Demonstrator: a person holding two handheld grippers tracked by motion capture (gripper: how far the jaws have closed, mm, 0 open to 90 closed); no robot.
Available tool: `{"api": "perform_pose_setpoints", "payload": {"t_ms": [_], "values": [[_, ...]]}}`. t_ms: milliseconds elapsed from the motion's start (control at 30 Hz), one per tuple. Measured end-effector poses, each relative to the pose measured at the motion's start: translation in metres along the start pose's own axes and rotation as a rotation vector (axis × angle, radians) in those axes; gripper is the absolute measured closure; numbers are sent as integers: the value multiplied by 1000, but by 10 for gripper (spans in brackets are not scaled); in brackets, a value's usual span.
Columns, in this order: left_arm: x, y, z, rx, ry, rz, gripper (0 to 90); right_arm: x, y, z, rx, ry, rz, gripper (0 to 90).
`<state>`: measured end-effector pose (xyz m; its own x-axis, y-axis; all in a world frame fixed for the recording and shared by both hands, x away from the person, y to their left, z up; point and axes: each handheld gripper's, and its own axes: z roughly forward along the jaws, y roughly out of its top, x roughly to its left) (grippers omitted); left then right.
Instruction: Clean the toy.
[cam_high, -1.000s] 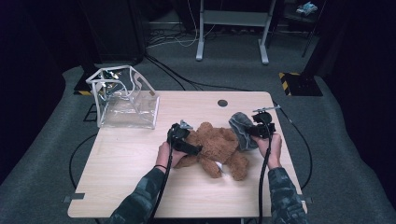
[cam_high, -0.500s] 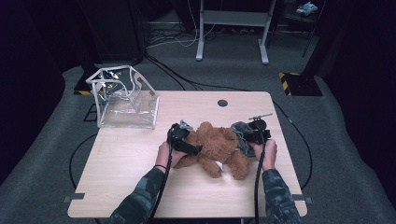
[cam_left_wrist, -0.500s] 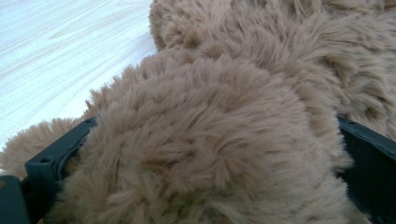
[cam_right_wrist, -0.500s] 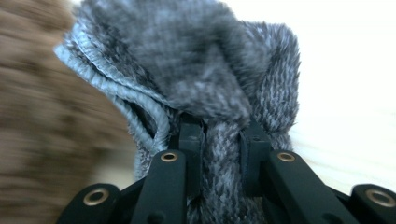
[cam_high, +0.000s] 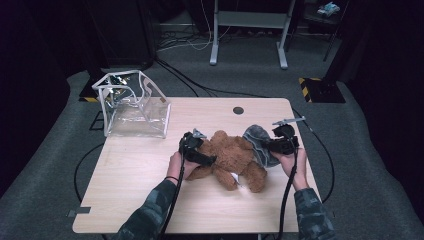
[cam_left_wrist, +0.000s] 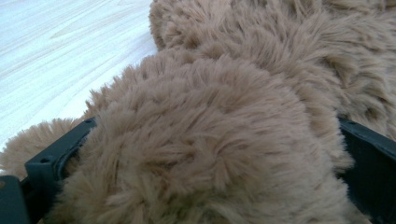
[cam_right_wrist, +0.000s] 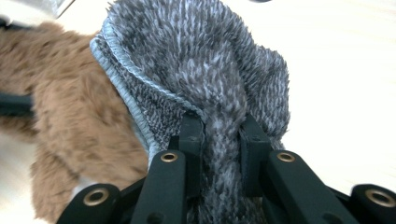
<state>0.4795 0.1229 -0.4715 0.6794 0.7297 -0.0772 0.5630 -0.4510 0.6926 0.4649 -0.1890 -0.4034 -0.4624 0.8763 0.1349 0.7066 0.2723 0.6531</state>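
- The wooden table carries everything, with bare top around the toy on all sides
- A clear plastic bag with white edging stands open at the table's far left corner, well apart from both grippers
- The brown teddy bear lies in the middle of the table between the two hands; in the left gripper view its fur bulges up between the jaws
- A grey knitted hat sits at the bear's right end, touching the fur; in the right gripper view its ribbed edge lies against the brown plush
- The left gripper is at the bear's left side, jaws spread wide around a thick part of the toy, one jaw at each side of the fur and pressing into it
- The right gripper is at the hat's right side, jaws drawn close together and pinching a fold of the grey knit between them
- A small dark round hole marks the far edge of the tabletop
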Motion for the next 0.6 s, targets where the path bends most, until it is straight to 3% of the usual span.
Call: {"api": "perform_pose_setpoints", "payload": {"t_ms": [67, 133, 300, 433, 533, 600], "values": [[0, 0, 0, 1, 1, 0, 3, 3, 0, 4, 13, 5, -3, 755], [0, 0, 0, 4, 3, 3, 3, 10, -2, 32, 75, 8, -15, 760], [-1, 0, 1, -1, 5, -5, 3, 8, -6, 51, 88, 17, 23, 764], [0, 0, 1, 1, 5, -4, 3, 2, -15, 69, 177, -32, 9, 764], [0, 0, 1, 1, 4, -8, 3, 1, -17, 76, 199, -44, 18, 763], [0, 0, 0, 8, 4, 2, 3, 1, -19, 80, 228, -75, -7, 761]]}}
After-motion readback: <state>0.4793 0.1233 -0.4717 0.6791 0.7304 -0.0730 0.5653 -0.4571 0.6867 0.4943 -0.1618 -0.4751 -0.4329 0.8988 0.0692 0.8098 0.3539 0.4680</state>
